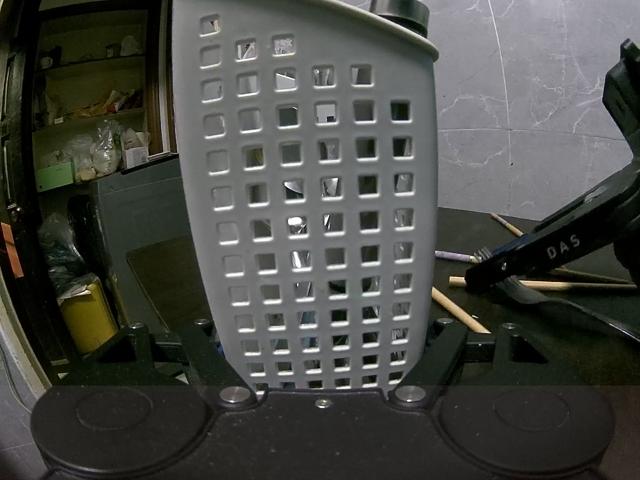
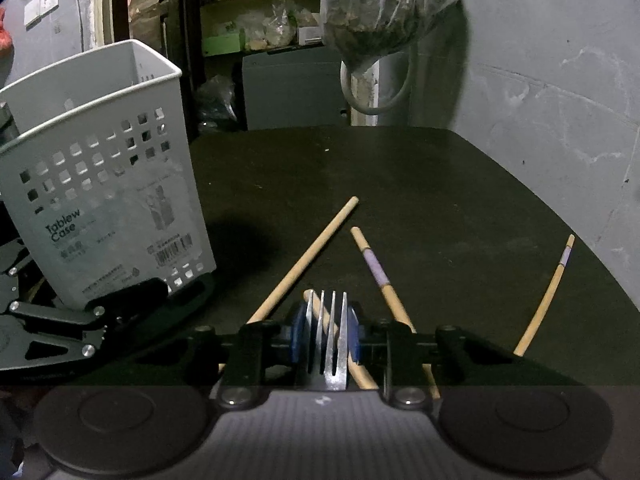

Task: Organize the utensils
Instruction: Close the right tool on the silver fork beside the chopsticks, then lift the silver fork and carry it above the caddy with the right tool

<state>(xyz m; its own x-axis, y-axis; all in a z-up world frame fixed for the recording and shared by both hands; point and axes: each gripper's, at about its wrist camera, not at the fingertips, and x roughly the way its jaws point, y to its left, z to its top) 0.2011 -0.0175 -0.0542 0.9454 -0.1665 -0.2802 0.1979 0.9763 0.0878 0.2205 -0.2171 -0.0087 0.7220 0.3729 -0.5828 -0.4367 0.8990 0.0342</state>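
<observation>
My left gripper [image 1: 324, 360] is shut on a white perforated utensil holder [image 1: 312, 200], its fingers clamping both sides near the base. The holder stands upright on the dark table, and shiny metal utensils [image 1: 298, 224] show through its holes. In the right wrist view the holder [image 2: 108, 184] stands at the left with the left gripper [image 2: 100, 312] at its foot. My right gripper [image 2: 326, 340] is shut on a metal fork [image 2: 329, 336], blue pads pressing its sides, tines pointing forward, low over the table. Several wooden chopsticks [image 2: 304, 260] lie scattered beneath and ahead, two of them with purple bands [image 2: 376, 268].
The dark table [image 2: 400, 184] ends at a grey marbled wall on the right. A plastic bag [image 2: 380, 12] hangs at the far end. A dark bottle cap [image 1: 400, 4] rises behind the holder. Cluttered shelves [image 1: 92, 120] stand beyond the table.
</observation>
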